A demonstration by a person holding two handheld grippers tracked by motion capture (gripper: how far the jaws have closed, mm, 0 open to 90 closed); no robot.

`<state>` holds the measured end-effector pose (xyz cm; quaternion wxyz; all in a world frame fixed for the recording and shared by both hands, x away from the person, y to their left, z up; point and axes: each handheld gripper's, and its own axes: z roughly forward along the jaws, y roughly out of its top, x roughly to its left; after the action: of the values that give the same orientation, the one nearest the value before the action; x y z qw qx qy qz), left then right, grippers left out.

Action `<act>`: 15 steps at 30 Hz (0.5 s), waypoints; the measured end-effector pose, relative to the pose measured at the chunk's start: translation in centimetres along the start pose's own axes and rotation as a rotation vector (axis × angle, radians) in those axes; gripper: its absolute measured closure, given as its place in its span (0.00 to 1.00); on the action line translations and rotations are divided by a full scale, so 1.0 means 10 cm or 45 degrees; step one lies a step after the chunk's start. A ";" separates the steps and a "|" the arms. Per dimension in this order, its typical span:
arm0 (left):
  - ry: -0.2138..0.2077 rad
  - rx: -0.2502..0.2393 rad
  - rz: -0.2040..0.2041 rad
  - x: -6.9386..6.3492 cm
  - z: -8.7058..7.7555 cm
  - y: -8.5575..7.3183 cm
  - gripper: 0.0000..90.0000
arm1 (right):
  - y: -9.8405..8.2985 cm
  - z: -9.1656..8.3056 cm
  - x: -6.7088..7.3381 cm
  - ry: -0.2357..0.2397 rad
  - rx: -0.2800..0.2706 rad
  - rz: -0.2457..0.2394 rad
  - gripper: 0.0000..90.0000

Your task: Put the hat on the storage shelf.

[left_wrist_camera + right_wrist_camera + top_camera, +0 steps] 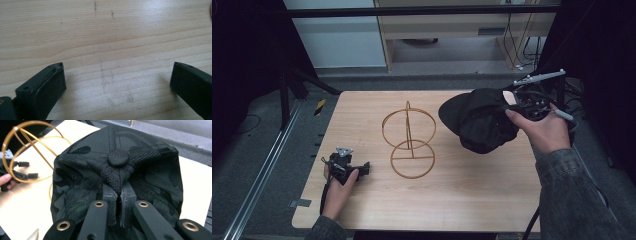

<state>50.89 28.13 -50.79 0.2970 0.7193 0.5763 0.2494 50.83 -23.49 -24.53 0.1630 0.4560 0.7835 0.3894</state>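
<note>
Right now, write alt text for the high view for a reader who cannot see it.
The right gripper holds a black cap in the air over the right side of a wooden table, its jaws pinched on the fabric. A gold wire stand stands upright mid-table. The left gripper rests near the table's front left edge, holding nothing.

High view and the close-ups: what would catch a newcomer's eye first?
A black cap hangs above the right side of the wooden table, pinched by its crown in the shut right gripper. At the table's middle stands a gold wire stand of two rings. The left gripper rests open at the near left.
</note>
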 end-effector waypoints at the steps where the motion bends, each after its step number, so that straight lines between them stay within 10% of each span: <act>1: 0.000 0.000 0.000 0.00 0.00 0.00 0.00 | 0.02 -0.01 0.01 0.000 -0.009 -0.003 0.95; 15: 0.000 0.003 0.001 0.00 0.00 0.00 0.00 | 0.27 -0.13 0.18 0.019 -0.147 0.015 0.95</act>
<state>50.88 28.14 -50.77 0.2959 0.7199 0.5764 0.2488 50.68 -21.76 -21.47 0.1810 0.4477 0.7581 0.4382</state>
